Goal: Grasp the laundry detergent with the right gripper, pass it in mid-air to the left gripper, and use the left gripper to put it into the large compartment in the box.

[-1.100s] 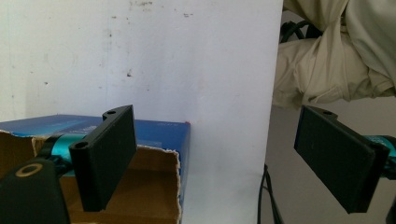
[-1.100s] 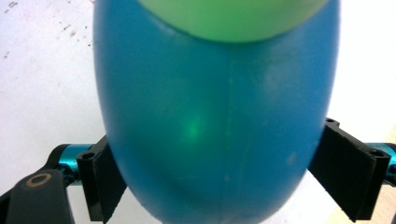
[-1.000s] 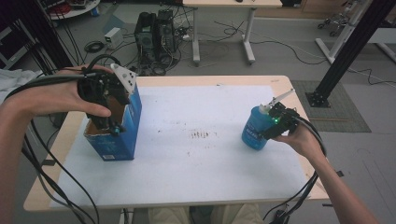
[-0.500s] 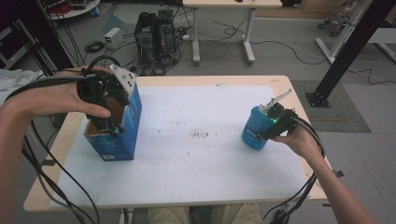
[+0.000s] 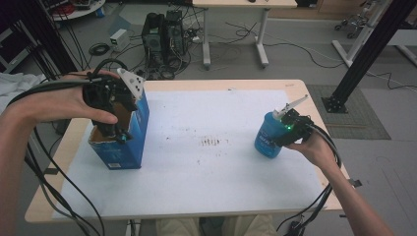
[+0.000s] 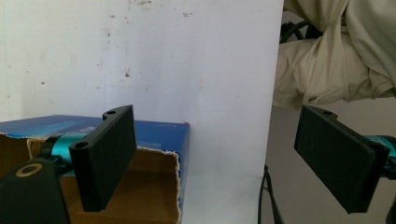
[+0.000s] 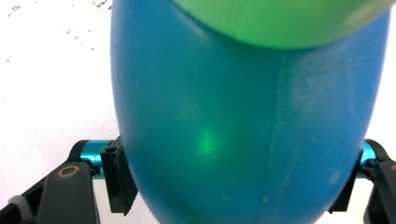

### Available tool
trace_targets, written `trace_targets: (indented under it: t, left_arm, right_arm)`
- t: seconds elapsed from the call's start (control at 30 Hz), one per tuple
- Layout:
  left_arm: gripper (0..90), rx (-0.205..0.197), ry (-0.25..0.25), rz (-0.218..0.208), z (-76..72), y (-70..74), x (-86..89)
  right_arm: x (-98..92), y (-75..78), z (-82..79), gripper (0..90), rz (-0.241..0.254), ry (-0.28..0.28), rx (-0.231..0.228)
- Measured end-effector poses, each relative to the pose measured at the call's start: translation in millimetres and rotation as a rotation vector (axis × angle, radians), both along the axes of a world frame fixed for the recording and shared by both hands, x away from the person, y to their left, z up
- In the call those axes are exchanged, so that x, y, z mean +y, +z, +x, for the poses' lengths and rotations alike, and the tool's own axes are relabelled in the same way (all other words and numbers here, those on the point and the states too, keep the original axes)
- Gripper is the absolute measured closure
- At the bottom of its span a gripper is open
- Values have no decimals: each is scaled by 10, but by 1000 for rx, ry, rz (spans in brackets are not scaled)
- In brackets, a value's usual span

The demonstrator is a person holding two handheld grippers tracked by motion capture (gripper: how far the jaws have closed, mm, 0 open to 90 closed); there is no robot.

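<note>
From above, my left gripper [image 5: 118,129] hangs over the open blue box [image 5: 129,147] at the table's left, and my right gripper [image 5: 282,129] meets the blue can [image 5: 268,140] at the right. Along my left jaws, they stand wide apart, empty, above the box [image 6: 159,135]. Along my right jaws, they have just been closing and now flank the can [image 7: 233,140], pads against its sides.
</note>
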State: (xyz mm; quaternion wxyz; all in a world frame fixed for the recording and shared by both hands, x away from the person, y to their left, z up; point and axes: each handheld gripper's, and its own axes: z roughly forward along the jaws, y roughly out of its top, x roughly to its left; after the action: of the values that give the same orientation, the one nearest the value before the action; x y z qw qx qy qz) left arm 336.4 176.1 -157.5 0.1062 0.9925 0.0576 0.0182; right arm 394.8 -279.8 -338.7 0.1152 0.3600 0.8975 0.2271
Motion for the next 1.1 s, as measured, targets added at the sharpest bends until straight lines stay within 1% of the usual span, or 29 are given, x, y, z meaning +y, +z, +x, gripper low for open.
trace_targets:
  t: [0.03,0.07,0.1,0.13,0.17,0.2,0.23,0.27,0.37,0.4,0.43,0.47,0.53,0.57,0.6,0.7,0.73,0.77,0.8,0.83,0.9,0.93,0.97,1.0,1.03,1.07,1.1]
  left_arm:
    - [131,0,0,-2,-3,1,8]
    - [131,1,-1,0,1,-3,-2]
    - [131,2,-1,-1,0,-1,-1]
    - [131,3,4,-2,-3,-4,-2]
    - [131,0,1,-2,-1,0,1]
    - [131,0,0,-1,-1,1,2]
    - [131,3,2,-2,-1,-4,-2]
    - [131,1,-1,-2,2,-5,-2]
    - [131,2,-1,-1,2,-6,-2]
    - [131,1,0,-2,3,-8,0]
    - [131,1,-1,-3,2,-6,-2]
    - [131,1,-1,-1,3,-7,-1]
    - [131,3,2,-1,-1,-3,-2]
    - [131,2,2,-3,3,-17,5]
    - [131,3,1,-3,2,-16,4]
    - [131,1,-1,-1,2,-4,-3]
    - [131,1,0,-1,6,-17,5]
    - [131,3,1,-3,3,-17,5]
    - [131,0,1,-1,5,-15,4]
    - [131,1,2,-2,4,-16,4]
    - [131,0,1,-1,5,-16,5]
    - [131,0,1,0,5,-18,7]
    - [131,2,5,-2,2,-25,12]
    - [131,2,5,-2,2,-25,12]
    - [131,1,2,-1,4,-22,10]
    - [131,1,2,-1,4,-22,10]
    - [131,0,1,-4,5,-17,5]
  right_arm:
    - [1,2,-3,229,7,-2,-9]
    - [-1,1,4,230,-5,-1,2]
    - [3,0,-6,230,15,-5,-6]
    - [1,2,-3,232,10,-2,-9]
    - [3,-2,-6,235,20,-5,-6]
    - [1,2,-2,238,5,2,-7]
    - [0,1,-2,240,3,4,-3]
    - [1,-6,-6,242,27,-7,-8]
    - [-3,-12,-6,252,38,-13,-4]
    - [-1,-12,-7,261,33,-13,-5]
    - [-8,-11,-4,264,48,-12,-3]
    - [-2,-9,-5,266,28,-9,-9]
    - [-4,-2,-7,268,51,-14,-9]
    - [1,-3,-6,273,24,-5,-5]
    - [0,-6,-6,276,46,-13,-9]
    - [-4,-1,-7,306,50,-13,-8]
    - [0,-8,-7,316,27,-10,-8]
    - [11,-12,-9,316,50,-18,-12]
    - [0,-7,-6,317,45,-13,-10]
    - [12,-19,-6,317,54,-15,-17]
    - [13,-22,-4,320,57,-16,-15]
    - [12,-16,-8,324,52,-15,-15]
    - [9,-28,0,327,67,-20,-18]
    - [4,-34,5,329,71,-22,-24]
    - [13,-22,-3,334,58,-15,-15]
    - [5,-32,4,340,70,-20,-21]
    - [5,-34,5,343,72,-23,-24]
